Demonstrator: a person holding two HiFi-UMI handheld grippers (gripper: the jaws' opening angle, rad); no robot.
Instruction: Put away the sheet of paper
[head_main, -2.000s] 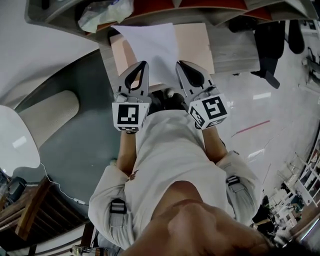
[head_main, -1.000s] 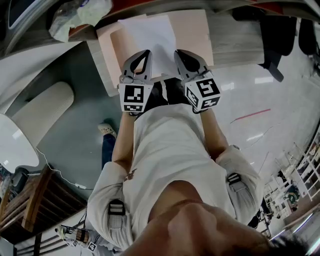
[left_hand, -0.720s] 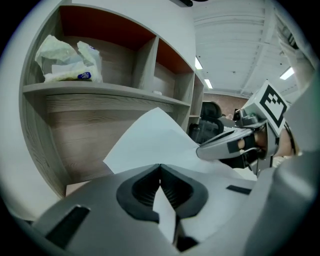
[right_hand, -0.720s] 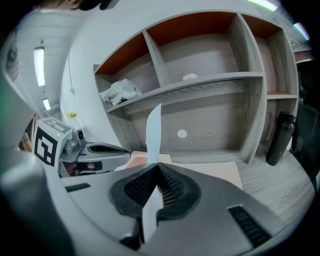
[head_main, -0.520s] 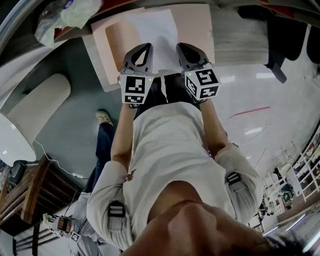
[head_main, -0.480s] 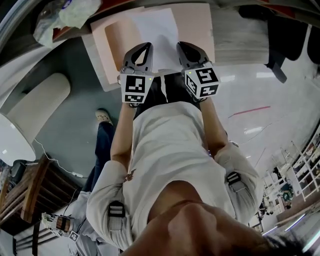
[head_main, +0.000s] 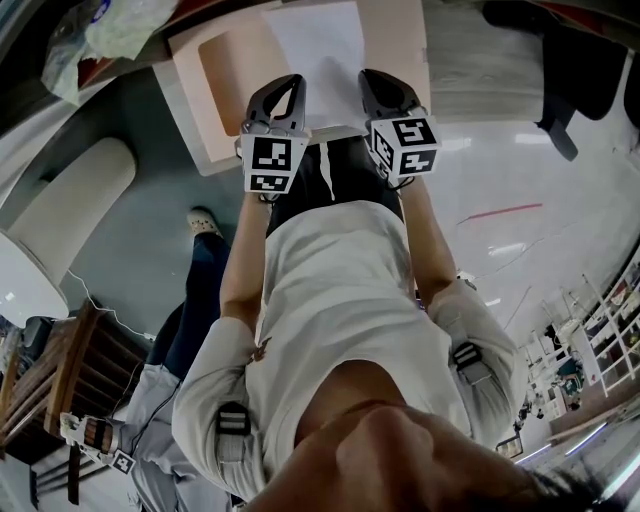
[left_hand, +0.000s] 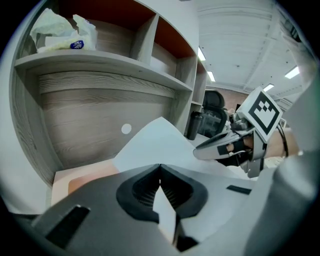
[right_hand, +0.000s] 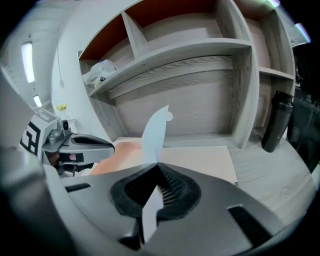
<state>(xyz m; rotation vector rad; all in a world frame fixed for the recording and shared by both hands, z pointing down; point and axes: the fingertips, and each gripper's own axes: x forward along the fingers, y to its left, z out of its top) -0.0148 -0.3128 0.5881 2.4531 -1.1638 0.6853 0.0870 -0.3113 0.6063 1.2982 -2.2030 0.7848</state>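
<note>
A white sheet of paper (head_main: 325, 45) hangs over a peach desk mat (head_main: 395, 45), held by its near edge at two points. My left gripper (head_main: 290, 88) is shut on the sheet's near left part, my right gripper (head_main: 372, 86) on its near right part. In the left gripper view the paper (left_hand: 157, 142) runs out from the closed jaws of the left gripper (left_hand: 160, 167), with the right gripper (left_hand: 225, 144) alongside. In the right gripper view the sheet (right_hand: 154, 131) stands edge-on out of the right gripper (right_hand: 159, 165), and the left gripper (right_hand: 82, 142) is at the left.
A wooden shelf unit (right_hand: 200, 50) rises behind the mat, with a plastic bag (left_hand: 62, 32) on one shelf. A dark bottle (right_hand: 276, 125) stands at the right on the desk. A black office chair (head_main: 555, 65) is at the right. Another person (head_main: 185, 320) stands at lower left.
Both grippers have sunk toward the mat with the paper still between them. Another person's leg and shoe have come into view at the lower left.
</note>
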